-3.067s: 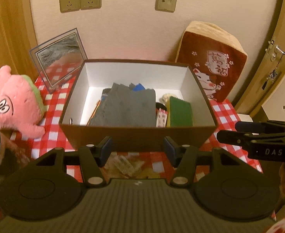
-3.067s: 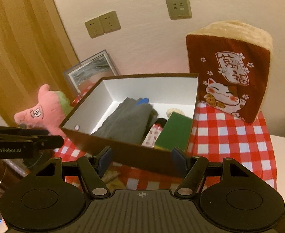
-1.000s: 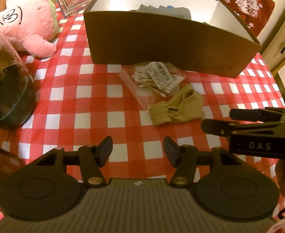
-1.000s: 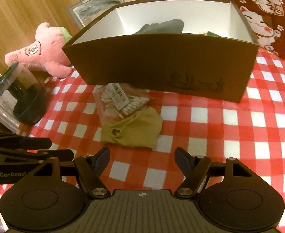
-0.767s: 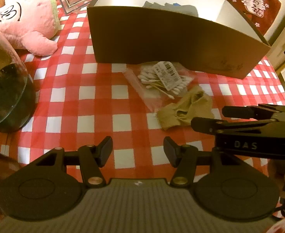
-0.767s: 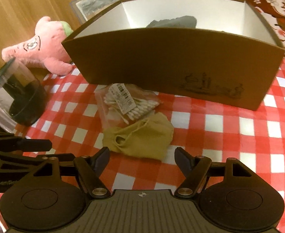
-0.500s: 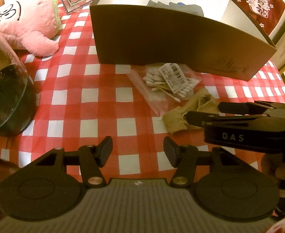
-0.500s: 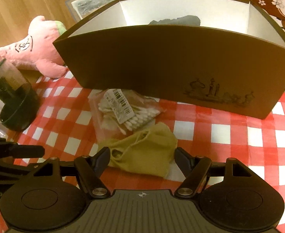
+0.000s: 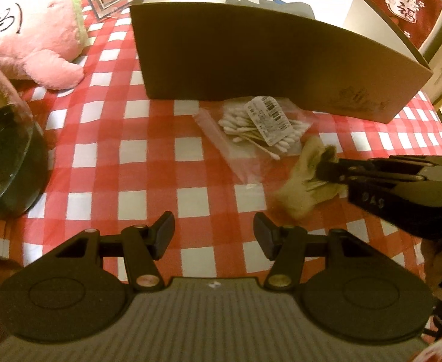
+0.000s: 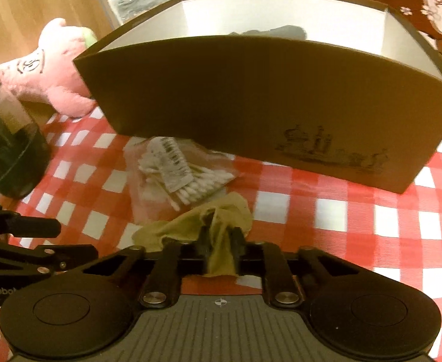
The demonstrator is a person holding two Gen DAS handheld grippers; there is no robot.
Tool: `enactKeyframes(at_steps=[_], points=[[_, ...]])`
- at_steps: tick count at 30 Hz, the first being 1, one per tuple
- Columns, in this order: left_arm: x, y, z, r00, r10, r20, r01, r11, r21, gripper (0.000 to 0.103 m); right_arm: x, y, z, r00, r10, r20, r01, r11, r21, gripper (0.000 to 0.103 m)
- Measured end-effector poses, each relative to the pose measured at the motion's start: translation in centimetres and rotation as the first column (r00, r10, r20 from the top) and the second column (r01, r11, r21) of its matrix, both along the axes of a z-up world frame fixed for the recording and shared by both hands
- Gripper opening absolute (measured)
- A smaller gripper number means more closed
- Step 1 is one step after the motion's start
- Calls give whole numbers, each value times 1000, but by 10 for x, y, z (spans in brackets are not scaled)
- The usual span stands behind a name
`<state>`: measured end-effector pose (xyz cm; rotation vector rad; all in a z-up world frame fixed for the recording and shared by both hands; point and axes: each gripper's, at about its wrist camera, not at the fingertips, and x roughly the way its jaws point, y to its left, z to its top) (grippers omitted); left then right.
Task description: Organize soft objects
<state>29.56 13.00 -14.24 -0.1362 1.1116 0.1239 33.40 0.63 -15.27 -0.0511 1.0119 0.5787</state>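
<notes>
Already the right hand-held gripper (image 10: pixel 220 242) is clamped on the tan cloth (image 10: pixel 221 214), bunched on the tabletop (image 10: pixel 326 211) just in front of the brown box (image 10: pixel 251 90), beside the bag of cotton swabs (image 10: pixel 178 175). From this grip the box's open top lies straight ahead and above. The left hand-held gripper (image 9: pixel 213 232) stands apart, empty, farther from the cloth.

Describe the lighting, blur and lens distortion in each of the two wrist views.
Left wrist view: warm yellow light, fisheye bending the box edge, motion blur on the tan cloth pinched by the right gripper. Right wrist view: same yellow cast, box wall bowed and dark, tablecloth squares smeared.
</notes>
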Motion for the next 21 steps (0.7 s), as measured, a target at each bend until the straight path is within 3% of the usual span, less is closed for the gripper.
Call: enactKeyframes(at_steps=[10,21], points=[[24,-12,1,997,-50,52,53,998,-44,55,21,-52,4,977,-211,38,212,976,-49,8],[73,-19,7,995,26,99,-14,992,-126,55,43,-96,10,927,-365,90,371,926,-68,8]])
